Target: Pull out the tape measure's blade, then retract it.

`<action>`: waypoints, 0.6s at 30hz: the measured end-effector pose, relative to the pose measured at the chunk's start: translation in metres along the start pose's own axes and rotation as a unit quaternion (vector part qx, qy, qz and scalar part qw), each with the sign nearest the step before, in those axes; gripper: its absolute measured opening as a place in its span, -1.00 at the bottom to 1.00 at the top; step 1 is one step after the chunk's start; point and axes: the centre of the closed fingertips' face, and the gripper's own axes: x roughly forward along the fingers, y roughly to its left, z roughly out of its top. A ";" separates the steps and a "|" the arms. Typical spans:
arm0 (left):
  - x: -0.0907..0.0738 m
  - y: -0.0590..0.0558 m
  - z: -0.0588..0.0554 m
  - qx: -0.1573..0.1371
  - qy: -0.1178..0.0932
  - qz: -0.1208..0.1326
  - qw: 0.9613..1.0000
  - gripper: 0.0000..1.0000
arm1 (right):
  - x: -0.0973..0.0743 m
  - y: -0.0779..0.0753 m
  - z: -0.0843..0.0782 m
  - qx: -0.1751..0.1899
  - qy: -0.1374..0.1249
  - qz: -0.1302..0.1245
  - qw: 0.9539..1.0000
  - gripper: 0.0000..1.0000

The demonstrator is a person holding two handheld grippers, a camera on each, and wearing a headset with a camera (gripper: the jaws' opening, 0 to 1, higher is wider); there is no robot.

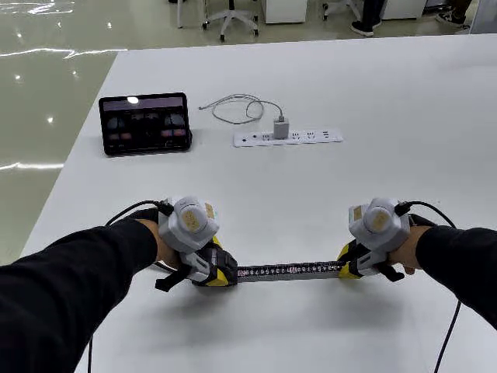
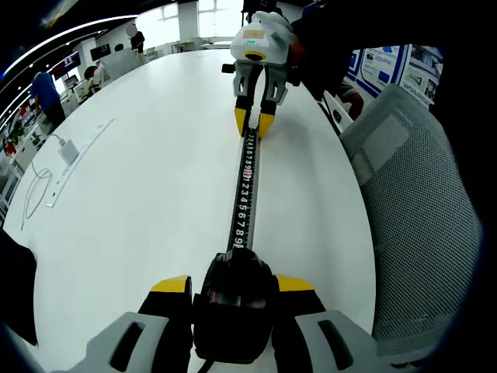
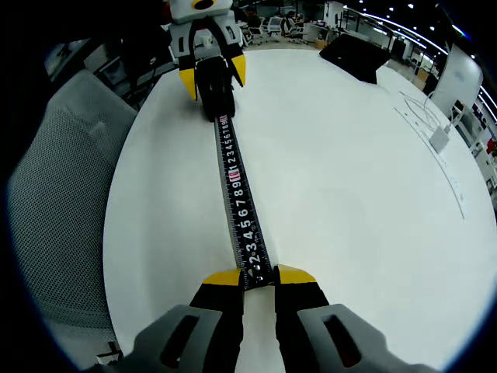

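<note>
In the head view, the left tongs [image 1: 219,273] are sitting low on the white counter [image 1: 326,194], at about 7 o'clock from the picture's middle. They are clenching the black tape measure case [image 1: 224,270] between their yellow-tipped jaws. The right tongs [image 1: 347,269] are lying at about 4 o'clock, well apart from the left ones, and they are pinching the free end of the blade [image 1: 289,271]. The blade is stretching flat along the counter from the case at 9 o'clock to the right tongs at 3 o'clock, with its printed numbers facing up.

In the left gripper view, the case is sitting between the jaws at 6 o'clock, and the blade is running up towards 12 o'clock, where the other tongs are gripping its tip. In the right gripper view, the blade end is caught between the two yellow tips at 6 o'clock, with the lowest numbers closest to them. The strip is climbing towards 11 o'clock, where the case is being held.

Further up the counter, a dark tablet [image 1: 144,123] is standing at 10 o'clock. A white power strip [image 1: 311,136] is lying near 12 o'clock with a charger [image 1: 280,127] plugged into it. A grey cable [image 1: 233,109] is looping between the charger and the tablet. A grey mesh chair [image 2: 411,217] is showing beside the counter edge in both gripper views.
</note>
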 end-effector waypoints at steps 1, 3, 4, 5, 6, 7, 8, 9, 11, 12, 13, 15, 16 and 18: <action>0.000 0.000 0.000 0.000 0.000 0.000 1.000 -0.29 | 0.000 0.000 0.000 0.000 0.000 0.000 1.000 -0.81; 0.000 0.000 0.000 0.000 0.000 0.000 1.000 -0.29 | -0.001 0.000 -0.002 0.000 0.001 0.000 1.000 -0.81; 0.000 0.000 0.000 0.000 0.000 0.000 1.000 -0.29 | -0.001 0.000 -0.003 -0.001 0.002 0.000 1.000 -0.81; 0.000 0.000 0.000 -0.001 0.000 0.000 1.000 -0.29 | -0.001 -0.001 -0.004 -0.001 0.003 -0.001 1.000 -0.81; 0.000 0.000 0.000 -0.001 0.000 0.001 1.000 -0.29 | -0.002 -0.001 -0.006 -0.001 0.005 -0.001 1.000 -0.81; 0.000 0.000 0.000 -0.002 -0.001 0.001 1.000 -0.29 | -0.002 -0.001 -0.006 -0.001 0.005 -0.002 1.000 -0.81; 0.000 0.000 0.000 -0.002 -0.001 0.002 1.000 -0.29 | -0.002 -0.001 -0.007 -0.001 0.005 -0.002 1.000 -0.81; 0.000 0.000 0.000 -0.002 -0.001 0.002 1.000 -0.29 | -0.002 -0.001 -0.008 0.000 0.006 -0.002 1.000 -0.80; 0.000 0.000 0.001 -0.002 -0.002 0.002 1.000 -0.29 | -0.003 -0.001 -0.008 0.001 0.006 -0.003 1.000 -0.80; 0.000 0.000 0.001 -0.003 -0.002 0.002 1.000 -0.29 | -0.003 -0.001 -0.009 0.002 0.006 -0.003 1.000 -0.80; 0.000 0.000 0.001 -0.003 -0.002 0.002 1.000 -0.29 | -0.004 -0.001 -0.009 0.003 0.005 -0.003 1.000 -0.80; 0.000 0.000 0.001 -0.003 -0.002 0.002 1.000 -0.29 | -0.005 -0.001 -0.012 0.005 0.003 -0.002 1.000 -0.80; 0.000 0.000 0.001 -0.003 -0.003 0.002 1.000 -0.29 | -0.005 -0.001 -0.012 0.006 0.002 -0.002 1.000 -0.80; 0.000 0.000 0.001 -0.004 -0.004 0.003 1.000 -0.28 | -0.006 -0.001 -0.014 0.006 0.002 -0.003 1.000 -0.80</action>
